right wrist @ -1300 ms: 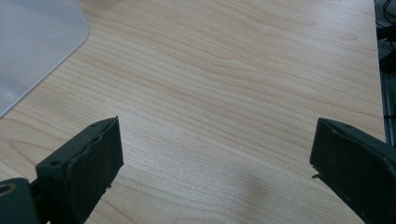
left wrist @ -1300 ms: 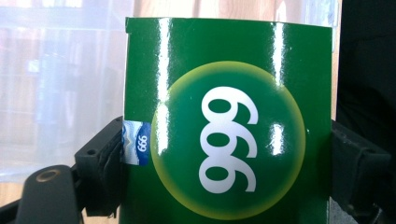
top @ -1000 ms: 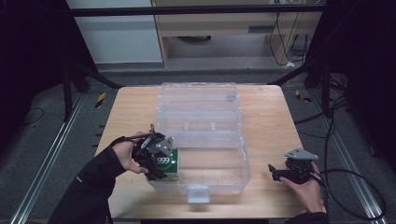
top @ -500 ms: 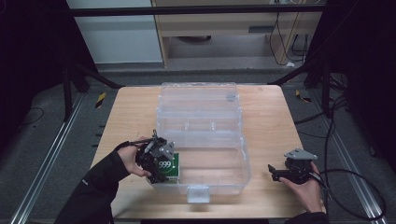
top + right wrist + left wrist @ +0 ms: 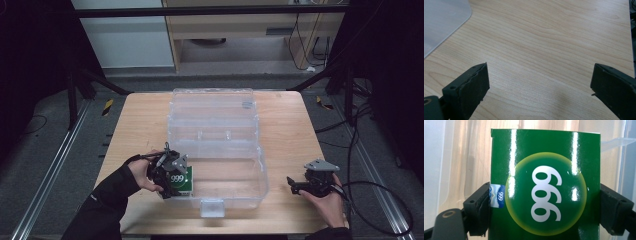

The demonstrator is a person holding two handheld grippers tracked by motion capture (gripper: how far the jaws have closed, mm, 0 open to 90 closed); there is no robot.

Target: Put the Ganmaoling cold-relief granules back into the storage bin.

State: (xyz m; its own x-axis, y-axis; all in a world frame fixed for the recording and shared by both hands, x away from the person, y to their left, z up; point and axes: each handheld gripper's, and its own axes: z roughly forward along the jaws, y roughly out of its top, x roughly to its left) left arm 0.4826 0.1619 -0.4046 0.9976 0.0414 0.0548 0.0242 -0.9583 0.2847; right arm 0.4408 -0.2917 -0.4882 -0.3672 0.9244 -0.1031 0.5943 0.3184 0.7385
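Green box (image 5: pixel 545 187), at the near left corner of the clear case: large white "999" within a yellow-green circle on its face; small blue sticker (image 5: pixel 497 196) at its edge, also "999".

We see a glossy green cardboard box (image 5: pixel 544 187) printed with white 999, streaked with glare. Around it, the clear, smooth plastic storage case (image 5: pixel 220 130) looks faintly frosted. Beneath the case, the pale wooden table (image 5: pixel 554 45) shows matt, fine grain. Matt black, rough-edged pads (image 5: pixel 471 87) line our right gripper.
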